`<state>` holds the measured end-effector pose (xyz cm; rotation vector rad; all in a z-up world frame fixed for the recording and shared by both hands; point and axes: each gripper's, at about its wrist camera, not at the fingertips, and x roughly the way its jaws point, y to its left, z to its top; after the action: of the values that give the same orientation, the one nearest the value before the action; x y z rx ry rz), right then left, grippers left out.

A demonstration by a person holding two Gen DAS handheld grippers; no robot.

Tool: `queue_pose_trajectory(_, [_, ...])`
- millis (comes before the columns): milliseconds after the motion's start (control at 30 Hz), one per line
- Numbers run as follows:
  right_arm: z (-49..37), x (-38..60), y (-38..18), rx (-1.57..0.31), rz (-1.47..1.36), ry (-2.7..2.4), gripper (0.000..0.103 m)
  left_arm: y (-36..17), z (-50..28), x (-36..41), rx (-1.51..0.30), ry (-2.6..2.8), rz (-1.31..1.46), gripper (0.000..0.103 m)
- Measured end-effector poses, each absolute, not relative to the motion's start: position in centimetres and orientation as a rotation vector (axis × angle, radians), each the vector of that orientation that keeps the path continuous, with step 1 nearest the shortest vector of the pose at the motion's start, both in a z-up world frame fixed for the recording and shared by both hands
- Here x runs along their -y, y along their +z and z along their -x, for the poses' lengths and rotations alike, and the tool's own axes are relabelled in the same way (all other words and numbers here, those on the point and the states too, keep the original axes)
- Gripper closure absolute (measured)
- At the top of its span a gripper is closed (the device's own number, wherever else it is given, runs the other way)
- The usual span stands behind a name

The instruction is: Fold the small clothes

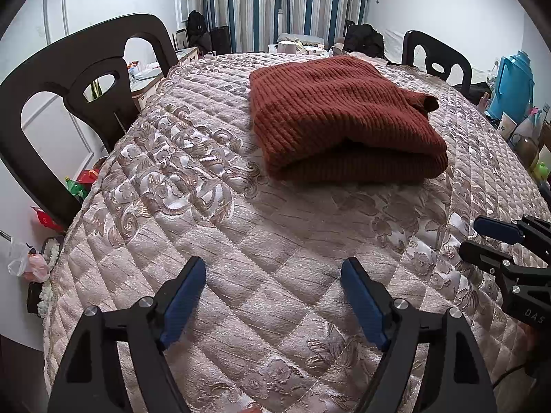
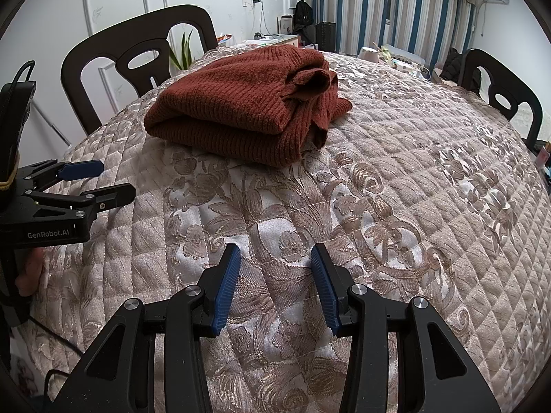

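The folded rust-red ribbed knit sweater point(image 1: 341, 117) lies ahead of both my tongs on the quilted beige desk point(image 1: 241, 275), well apart from them — its long axis runs crosswise. My left tongs point(image 1: 273, 268) and right tongs point(image 2: 273, 258) hover low, spread, holding nothing — about equally near.

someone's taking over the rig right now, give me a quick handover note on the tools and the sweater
Left tool: open, empty, over the quilted beige floral table cover.
Right tool: open, empty, beside the left one, short of the garment.
Rust-red ribbed knit sweater: folded into a thick stack mid-table, touched by neither tool.
Done: main folds look finished.
Left: a cuff or corner sticks out on the stack's right side in the right view; perhaps tuck it in.
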<state>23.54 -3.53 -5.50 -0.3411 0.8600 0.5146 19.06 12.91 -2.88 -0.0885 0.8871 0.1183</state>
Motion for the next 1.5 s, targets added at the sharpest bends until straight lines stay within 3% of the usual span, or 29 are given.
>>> queue_pose_trajectory(1500, [-23.54, 3.52, -5.50, -0.859, 0.343, 0.514, 0.059, -2.94, -19.12, -12.92, -0.888, 0.118, 0.089, 0.018])
